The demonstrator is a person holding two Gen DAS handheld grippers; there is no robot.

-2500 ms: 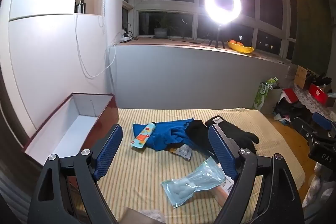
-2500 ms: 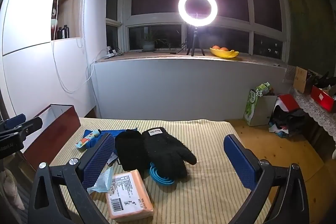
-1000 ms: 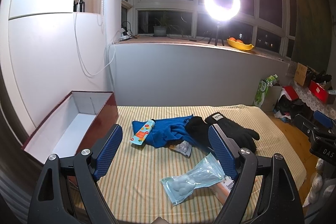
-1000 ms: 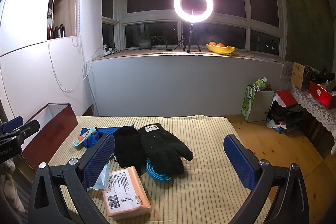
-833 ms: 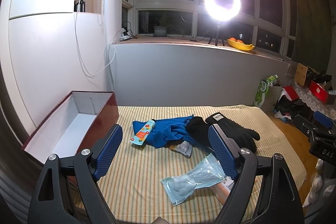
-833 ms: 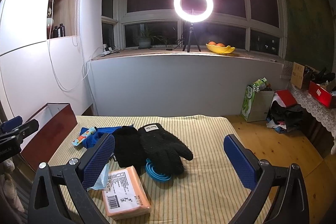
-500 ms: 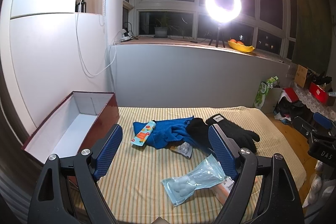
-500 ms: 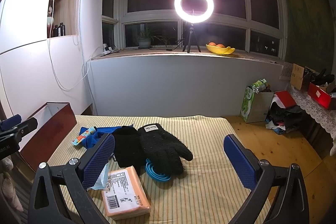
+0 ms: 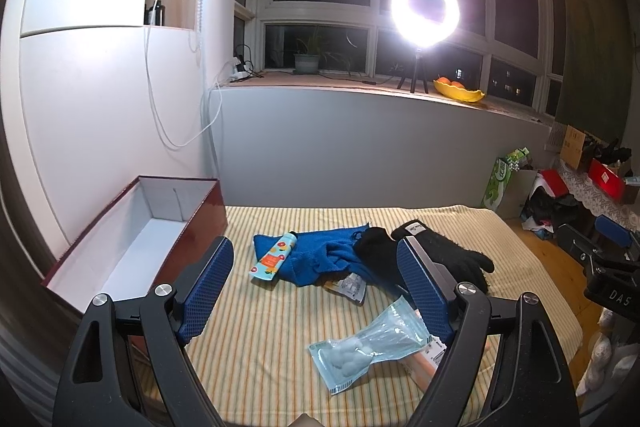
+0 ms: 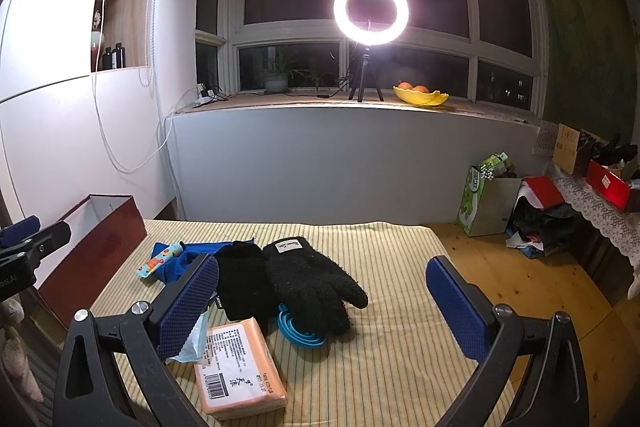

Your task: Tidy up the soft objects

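we hold the left gripper (image 9: pixel 316 279) and the right gripper (image 10: pixel 320 299) above the near edge of the striped bed cover (image 9: pixel 260 339), jaws of both wide apart and nothing between them. we judge this a survey stance: high enough to see every item before choosing one.

the soft things lie in a loose cluster at mid-frame. the blue towel (image 9: pixel 316 255) is crumpled at centre of the left view, a printed tube (image 9: pixel 274 255) resting on its left end. the black gloves (image 10: pixel 288 279) overlap the towel's right side; in the right view a blue ring (image 10: pixel 302 327) peeks from under them. nearer us, lower centre-right of the left view, lies a clear pouch of cotton balls (image 9: pixel 370 343); the orange packet (image 10: pixel 238 367) sits lower left of the right view.

the open box (image 9: pixel 132 247) stands at left of the left view, interior bare, just beside the bed's edge; likely the destination, placed within the left gripper's reach. nothing sorted yet, by our reading.
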